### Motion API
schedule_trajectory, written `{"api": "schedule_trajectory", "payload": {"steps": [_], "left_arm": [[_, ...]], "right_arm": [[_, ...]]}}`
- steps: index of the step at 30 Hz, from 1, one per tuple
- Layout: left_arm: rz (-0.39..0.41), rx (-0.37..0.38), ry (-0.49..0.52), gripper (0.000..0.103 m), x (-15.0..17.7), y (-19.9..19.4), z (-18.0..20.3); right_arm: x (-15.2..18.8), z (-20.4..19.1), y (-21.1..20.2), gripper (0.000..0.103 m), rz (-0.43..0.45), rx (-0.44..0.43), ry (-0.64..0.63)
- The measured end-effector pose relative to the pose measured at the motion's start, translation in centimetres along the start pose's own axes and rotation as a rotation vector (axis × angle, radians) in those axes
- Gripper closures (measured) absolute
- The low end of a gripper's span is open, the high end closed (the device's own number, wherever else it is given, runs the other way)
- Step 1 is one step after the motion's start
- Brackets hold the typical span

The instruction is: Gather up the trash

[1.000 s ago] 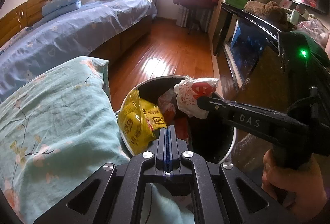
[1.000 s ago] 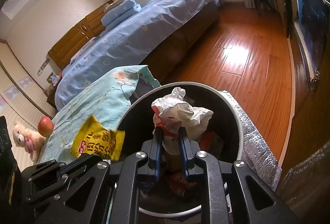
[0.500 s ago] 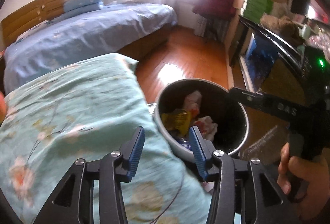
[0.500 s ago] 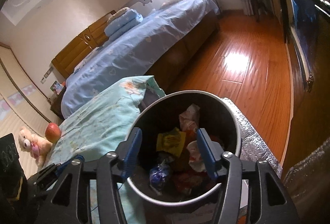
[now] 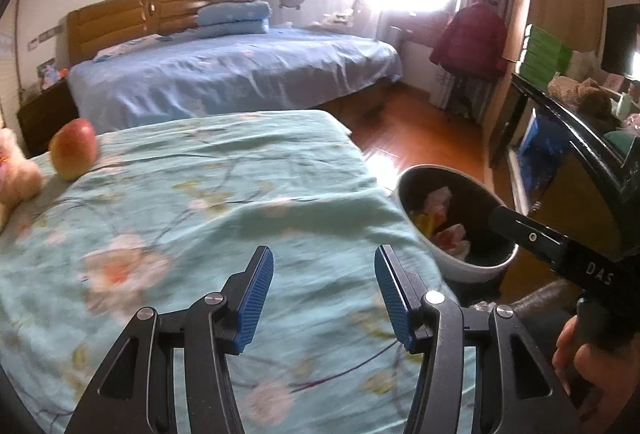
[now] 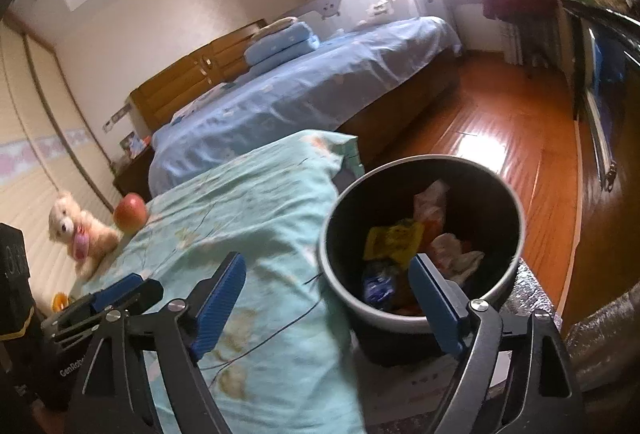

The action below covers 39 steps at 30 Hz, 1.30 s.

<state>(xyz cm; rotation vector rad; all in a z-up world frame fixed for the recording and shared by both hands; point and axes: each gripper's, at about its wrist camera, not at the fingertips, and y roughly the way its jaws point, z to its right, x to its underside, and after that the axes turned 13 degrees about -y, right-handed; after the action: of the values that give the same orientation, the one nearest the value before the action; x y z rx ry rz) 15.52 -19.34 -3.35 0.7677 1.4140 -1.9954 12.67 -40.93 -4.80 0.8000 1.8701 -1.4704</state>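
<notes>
A round dark trash bin (image 6: 516,234) (image 5: 472,270) stands on the floor beside a table draped in teal flowered cloth (image 5: 200,226) (image 6: 256,218). Inside it lie a yellow snack packet (image 6: 394,240), crumpled white paper (image 6: 460,254) (image 5: 438,200) and a blue wrapper (image 6: 374,286). My left gripper (image 5: 324,294) hovers over the cloth with its jaws opening and nothing between them. My right gripper (image 6: 326,302) hangs above the bin's near rim, jaws opening wide and empty; its black finger (image 5: 560,250) shows in the left wrist view.
A red apple (image 5: 74,148) (image 6: 130,212) and a plush bear (image 6: 78,234) sit at the cloth's far left. Behind them stands a blue-covered bed (image 5: 240,74). Wooden floor (image 6: 500,138) and a dark cabinet (image 5: 568,138) lie to the right. A silver padded mat (image 6: 532,290) lies by the bin.
Both grippers let go of their trash, the yellow packet and the white paper, which now lie in the bin. Both jaws have spread open. The left gripper swung left over the cloth.
</notes>
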Motion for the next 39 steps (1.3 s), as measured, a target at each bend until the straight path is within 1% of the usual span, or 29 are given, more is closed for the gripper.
{"api": "schedule_trajectory", "payload": {"steps": [4,8,9,10,11,12,14,16,19,22,27,32,39], "left_arm": [[0.052,-0.021,-0.020,0.050,-0.1,-2.5,-0.7],[0.118,-0.025,-0.022,0.050,-0.5,-4.8,-0.9],[0.145,-0.032,-0.014,0.045,-0.6,-5.7,-0.8],[0.164,-0.039,-0.012,0.033,-0.5,-6.3,-0.8],[0.186,-0.047,-0.013,0.027,-0.4,-7.0,-0.8],[0.203,-0.050,-0.015,0.020,-0.3,-7.5,-0.8],[0.251,-0.070,-0.011,0.019,0.3,-8.5,-0.8],[0.289,-0.105,-0.001,0.014,1.3,-8.8,-0.9],[0.325,-0.136,-0.009,0.010,2.6,-8.9,-1.2],[0.346,-0.164,-0.016,0.008,3.6,-8.8,-1.4],[0.390,-0.209,-0.022,0.006,4.3,-8.9,-1.2],[0.415,-0.231,-0.015,0.005,4.2,-8.1,-0.8],[0.419,-0.240,-0.011,0.004,4.3,-8.1,-0.9]], "right_arm": [[-0.9,-1.9,-0.9,0.014,0.021,0.003,-0.061],[-2.4,-3.6,-3.0,0.003,0.093,0.020,-0.113],[-2.7,-3.9,-3.5,0.002,0.112,0.027,-0.126],[-3.1,-4.4,-4.1,0.000,0.138,0.036,-0.143],[-3.6,-5.0,-4.9,0.000,0.171,0.046,-0.168],[-3.7,-5.2,-5.1,0.000,0.182,0.050,-0.180],[-4.0,-5.9,-5.5,0.000,0.204,0.068,-0.215],[-3.7,-6.5,-5.3,0.000,0.224,0.084,-0.249],[-2.9,-6.8,-4.5,0.000,0.237,0.092,-0.262],[-1.9,-6.9,-3.7,0.000,0.242,0.080,-0.265],[-1.0,-7.4,-2.7,0.000,0.221,0.070,-0.278],[-0.7,-7.7,-2.5,0.000,0.220,0.067,-0.280],[-0.7,-7.9,-2.6,0.000,0.228,0.069,-0.287]]}}
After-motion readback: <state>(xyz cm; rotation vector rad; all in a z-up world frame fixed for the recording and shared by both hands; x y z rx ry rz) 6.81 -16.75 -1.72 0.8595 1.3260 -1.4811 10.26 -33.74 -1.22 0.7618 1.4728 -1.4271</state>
